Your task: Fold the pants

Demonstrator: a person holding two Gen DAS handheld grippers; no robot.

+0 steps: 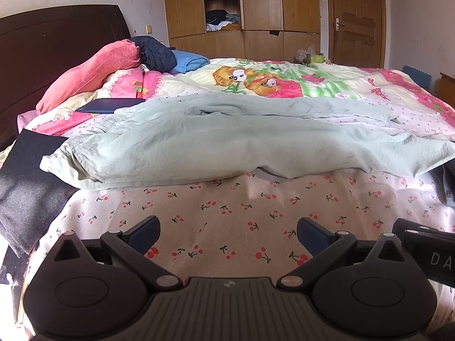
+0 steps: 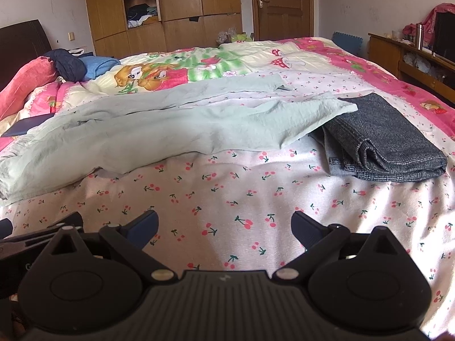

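We hold 2 claws low over the cherry-print sheet point(image 2: 227, 193) of the bed, the left claw point(image 1: 227, 231) and the right claw point(image 2: 224, 227) each with its jaws spread wide and gripping nothing, side by side and short of the cloth. Ahead, 1 pair of pale green pants point(image 1: 227, 142) lies unfolded across the bed, waistband toward our left and the 2 legs running right, laid flat, we judge, so that hems and waist can each be reached. The nearer hem rests on 1 folded grey denim garment point(image 2: 384, 139), apparently set aside as finished. At the left sits 1 dark folded cloth point(image 1: 28, 179), perhaps another garment. By the headboard lie 1 coral pillow point(image 1: 93, 68) and 1 dark blue flat item point(image 1: 111, 105).
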